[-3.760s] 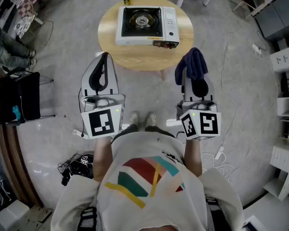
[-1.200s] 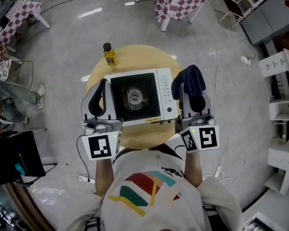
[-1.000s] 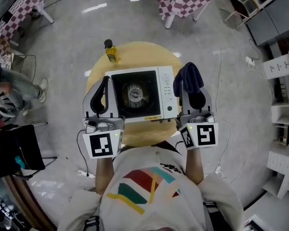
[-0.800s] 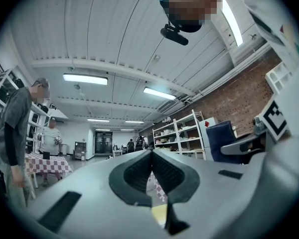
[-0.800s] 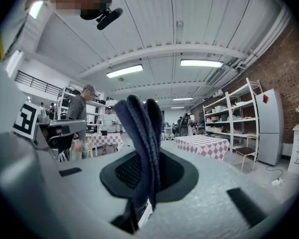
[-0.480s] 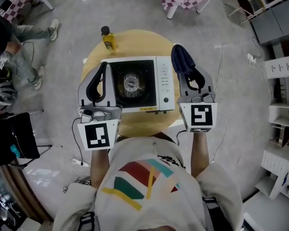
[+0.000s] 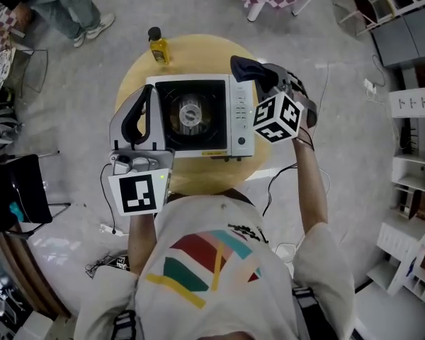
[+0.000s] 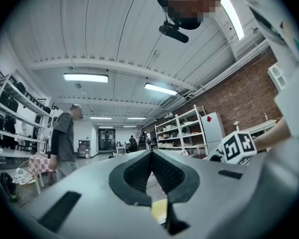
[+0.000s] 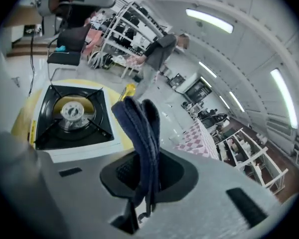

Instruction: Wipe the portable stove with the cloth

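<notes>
The portable stove (image 7: 198, 115) sits at the middle of a round wooden tabletop (image 7: 138, 83). Its long axis runs from side to side as seen in the head view. The black burner well lies toward the person's left, the white control panel toward the right, and the front edge with a yellow label is turned toward the person. No wiping can be judged to have been done yet, since the top shows no mark of it. The whole of the burner surround and the panel is taken as left to do.

The dark blue cloth (image 9: 139, 133) is pinched as a folded bundle between the fingers of the right gripper (image 9: 144, 168). It stands out past the fingers toward the stove. It is held over the stove's right far corner, near the control panel. It seems to be just clear of the stove, though contact cannot be ruled out from these angles.

The left gripper (image 7: 143, 108) is held just beside the stove's left edge. Its fingers are pressed together at the tips with nothing between them, and they are aimed upward into the room. A small yellow bottle (image 7: 158, 46) stands on the far left of the tabletop, apart from the stove.
</notes>
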`<action>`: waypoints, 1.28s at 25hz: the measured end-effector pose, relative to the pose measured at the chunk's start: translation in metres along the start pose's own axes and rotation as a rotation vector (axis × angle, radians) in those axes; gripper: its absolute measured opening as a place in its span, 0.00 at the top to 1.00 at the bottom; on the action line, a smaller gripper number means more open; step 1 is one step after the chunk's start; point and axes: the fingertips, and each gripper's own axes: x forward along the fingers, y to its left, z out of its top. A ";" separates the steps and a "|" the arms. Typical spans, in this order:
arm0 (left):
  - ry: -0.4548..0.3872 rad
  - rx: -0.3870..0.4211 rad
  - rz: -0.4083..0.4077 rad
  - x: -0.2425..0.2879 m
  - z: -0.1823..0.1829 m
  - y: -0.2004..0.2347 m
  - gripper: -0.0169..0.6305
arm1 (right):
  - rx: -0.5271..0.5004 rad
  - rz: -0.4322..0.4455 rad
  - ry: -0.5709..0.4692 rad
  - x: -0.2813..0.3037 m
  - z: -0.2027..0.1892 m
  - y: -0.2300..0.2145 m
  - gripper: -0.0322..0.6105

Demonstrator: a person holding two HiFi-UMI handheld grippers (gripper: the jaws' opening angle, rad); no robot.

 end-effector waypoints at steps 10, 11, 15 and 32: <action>0.079 0.007 0.011 -0.009 -0.027 0.004 0.97 | -0.083 0.170 0.174 0.073 -0.037 0.055 0.90; 0.084 0.006 0.014 -0.010 -0.029 0.006 0.97 | -0.094 0.182 0.184 0.077 -0.039 0.059 0.90; 0.091 0.000 0.025 -0.011 -0.033 0.013 0.97 | -0.128 0.223 0.214 0.085 -0.043 0.071 0.90; 0.082 -0.034 0.043 -0.017 -0.036 0.021 0.97 | -0.150 0.331 0.263 0.077 -0.052 0.094 0.90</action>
